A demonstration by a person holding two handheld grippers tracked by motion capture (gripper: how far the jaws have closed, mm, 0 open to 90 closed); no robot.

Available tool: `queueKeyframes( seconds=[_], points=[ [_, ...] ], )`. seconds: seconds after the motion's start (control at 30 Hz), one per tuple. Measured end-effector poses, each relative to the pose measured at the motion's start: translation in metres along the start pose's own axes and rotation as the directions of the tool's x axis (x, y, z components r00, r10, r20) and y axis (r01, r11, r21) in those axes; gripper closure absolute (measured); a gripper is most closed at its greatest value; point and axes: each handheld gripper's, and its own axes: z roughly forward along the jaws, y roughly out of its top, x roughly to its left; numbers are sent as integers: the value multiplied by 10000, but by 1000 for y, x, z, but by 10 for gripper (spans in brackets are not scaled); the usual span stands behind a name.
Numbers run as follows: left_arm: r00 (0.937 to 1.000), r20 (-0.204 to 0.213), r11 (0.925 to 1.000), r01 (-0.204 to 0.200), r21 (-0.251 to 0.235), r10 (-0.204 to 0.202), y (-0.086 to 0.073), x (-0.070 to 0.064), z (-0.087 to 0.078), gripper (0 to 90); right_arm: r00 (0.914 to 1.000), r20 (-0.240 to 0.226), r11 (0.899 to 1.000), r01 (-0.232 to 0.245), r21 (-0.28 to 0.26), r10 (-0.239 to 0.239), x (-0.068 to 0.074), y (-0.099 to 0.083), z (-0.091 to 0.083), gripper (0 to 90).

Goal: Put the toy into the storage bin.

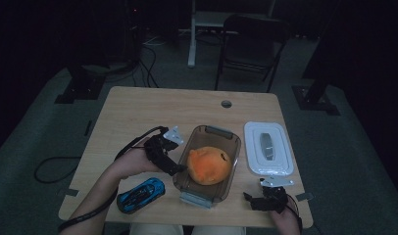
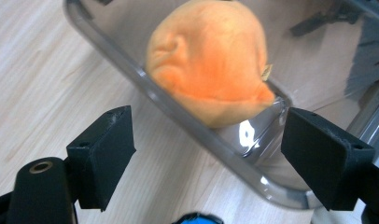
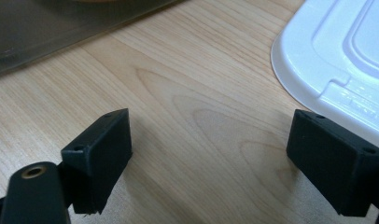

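Where the high view looks down, orange plush [image 1: 209, 165] sits in clear container [image 1: 207, 164] mid-table; left gripper [image 1: 178, 170] at its rim. Left gripper view: jaws apart w/ nothing between. Right gripper view: right gripper [image 3: 208, 158] jaws apart over bare wood, near white lid [image 3: 339, 60].

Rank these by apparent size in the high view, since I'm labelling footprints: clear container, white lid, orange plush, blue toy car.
1. clear container
2. white lid, only slightly smaller than the container
3. orange plush
4. blue toy car, close to the plush in length but narrower
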Motion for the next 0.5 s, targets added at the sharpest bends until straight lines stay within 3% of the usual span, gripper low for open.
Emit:
queueKeyframes(
  seconds=[0.23, 0.5],
  points=[
    [9999, 64, 9996, 116, -272, -115, -15, 2, -14, 181, 10000, 1, 10000, 0, -1, 0, 0, 0, 0, 135],
    [9984, -242, 9984, 504, -273, -511, -40, 5, -22, 181, 10000, -1, 10000, 2, -3, -2, 0, 0, 0, 135]
  ],
)
